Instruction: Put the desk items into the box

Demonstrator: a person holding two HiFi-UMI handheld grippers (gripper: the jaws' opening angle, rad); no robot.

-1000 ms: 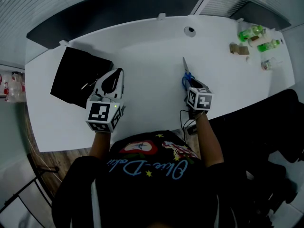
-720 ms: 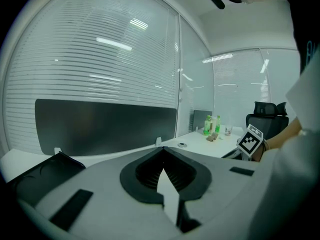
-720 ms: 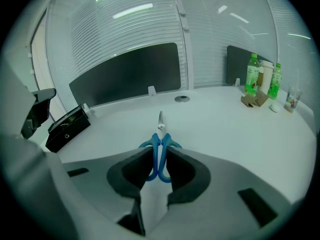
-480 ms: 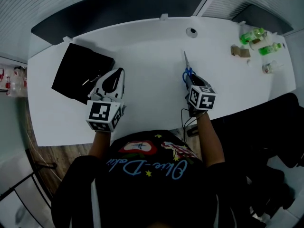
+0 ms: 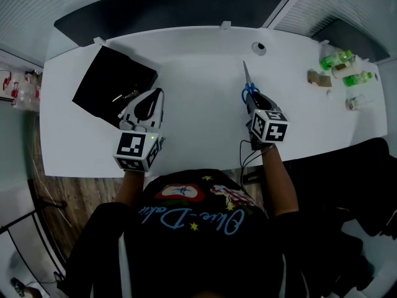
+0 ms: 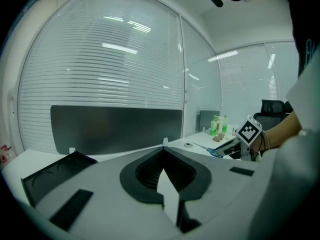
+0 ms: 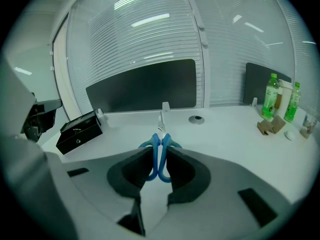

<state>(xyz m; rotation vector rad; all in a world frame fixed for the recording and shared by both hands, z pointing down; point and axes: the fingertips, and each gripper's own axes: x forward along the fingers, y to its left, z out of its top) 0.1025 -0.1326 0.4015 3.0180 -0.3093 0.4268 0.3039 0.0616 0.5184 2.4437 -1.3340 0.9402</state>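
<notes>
Scissors (image 7: 155, 151) with blue handles are clamped in your right claw (image 7: 159, 149). Its jaws stand at a middling width, pressed on the two handle loops, and the closed blades stick out past the tips toward the far edge of the white surface (image 5: 198, 129). You are holding them well to the right of the box (image 5: 115, 85), with a broad stretch of surface between. The box is black and lies flat near the surface's left end. It shows a small metal fitting (image 5: 124, 96) on the side nearest your left claw (image 6: 163, 146). That left claw has its tips together with nothing between them. It hangs just beside the box's near right corner, on your side of it, pointing out across the surface. No view settles whether the box's lid is up or down. Far to the right of the box, beyond the scissors, two green bottles (image 5: 340, 59) are near the surface's right end. A small brown cardboard piece (image 5: 319, 77) sits just on the box side of them. A round cable port (image 5: 260, 46) is set in the surface past the scissor tips, also well right of the box. A dark panel (image 5: 167, 11) runs along the surface's far edge behind the box, with slatted blinds (image 6: 110, 64) behind that.
</notes>
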